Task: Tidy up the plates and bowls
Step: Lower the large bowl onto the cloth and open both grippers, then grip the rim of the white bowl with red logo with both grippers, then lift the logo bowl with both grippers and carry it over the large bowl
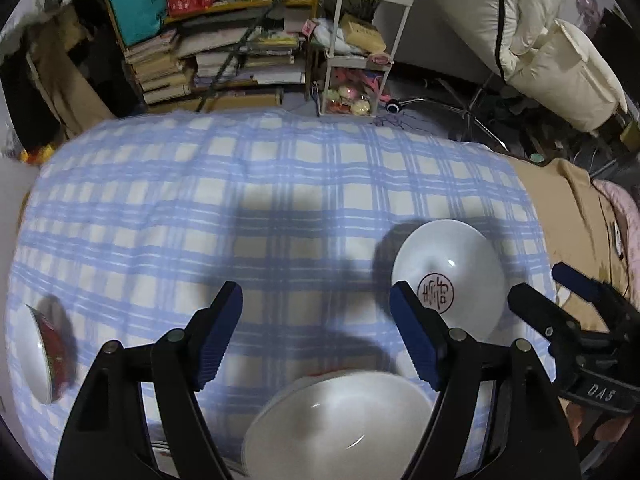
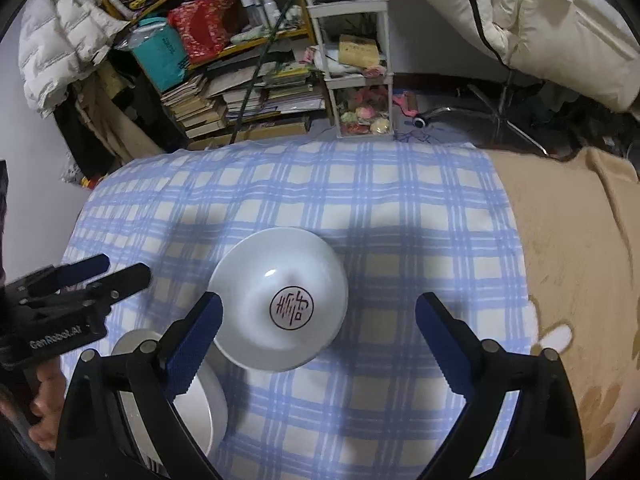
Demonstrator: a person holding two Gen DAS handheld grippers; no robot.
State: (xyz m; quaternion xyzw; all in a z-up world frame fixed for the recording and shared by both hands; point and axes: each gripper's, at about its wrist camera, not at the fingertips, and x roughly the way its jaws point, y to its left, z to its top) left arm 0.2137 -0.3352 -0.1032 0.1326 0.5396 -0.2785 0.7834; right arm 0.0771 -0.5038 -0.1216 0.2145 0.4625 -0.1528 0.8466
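A white bowl (image 2: 280,300) with a dark red round seal in its middle lies on the blue-checked cloth (image 2: 360,208); it also shows in the left wrist view (image 1: 448,272). My right gripper (image 2: 320,300) hangs open over it, jaws wide, its left finger (image 2: 192,340) overlapping the rim without pressing. A stack of white dishes (image 1: 340,420) sits close under my left gripper (image 1: 317,290), which is open with nothing between its fingers. The stack (image 2: 200,408) lies partly hidden behind the right gripper's left finger. A red-patterned bowl (image 1: 44,352) lies at the cloth's left edge.
Each gripper shows in the other's view: the right gripper (image 1: 540,280), the left gripper (image 2: 124,266) with a hand (image 2: 44,400) under it. A tan blanket (image 2: 580,260) borders the cloth on the right. Beyond stand book shelves (image 2: 240,92), a white cart (image 2: 360,80) and a cream jacket (image 2: 540,20).
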